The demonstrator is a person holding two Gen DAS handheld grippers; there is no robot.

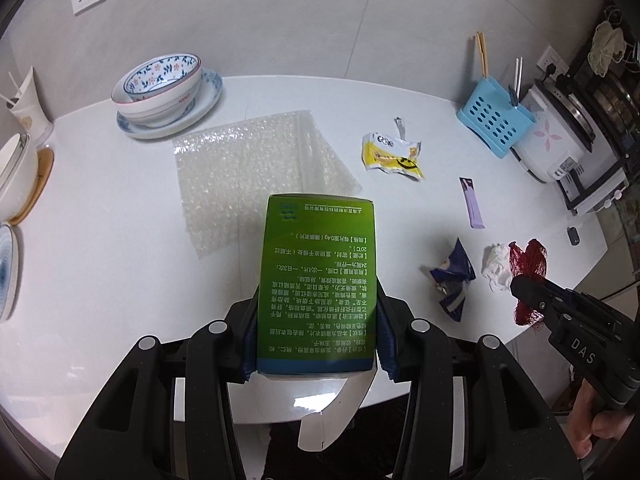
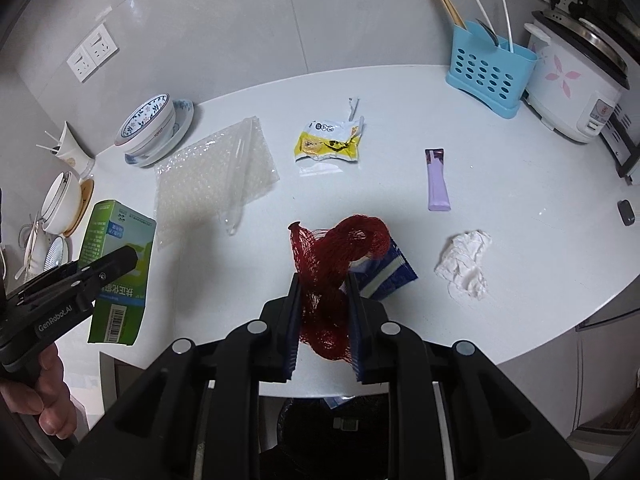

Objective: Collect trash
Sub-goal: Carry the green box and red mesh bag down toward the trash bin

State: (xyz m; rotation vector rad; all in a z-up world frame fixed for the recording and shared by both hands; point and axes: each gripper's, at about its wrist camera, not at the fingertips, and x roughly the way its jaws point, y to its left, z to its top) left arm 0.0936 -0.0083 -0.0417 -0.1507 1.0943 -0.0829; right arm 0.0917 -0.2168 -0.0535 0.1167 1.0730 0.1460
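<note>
White table [image 2: 520, 184] w/ bubble wrap [image 2: 216, 172], wrappers (yellow [image 2: 330, 142], blue [image 2: 386, 272]), tissue [image 2: 466, 264].

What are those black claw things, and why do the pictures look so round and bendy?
A person holds a grabbing tool in each hand, each carrying a wide-eyed camera that bends the view. One picture looks along the left tool, which grips a green box. The other looks along the right tool, which grips a red net. On the white table lie trash: bubble wrap, a yellow wrapper, a purple sachet, a tissue and a blue wrapper.
</note>
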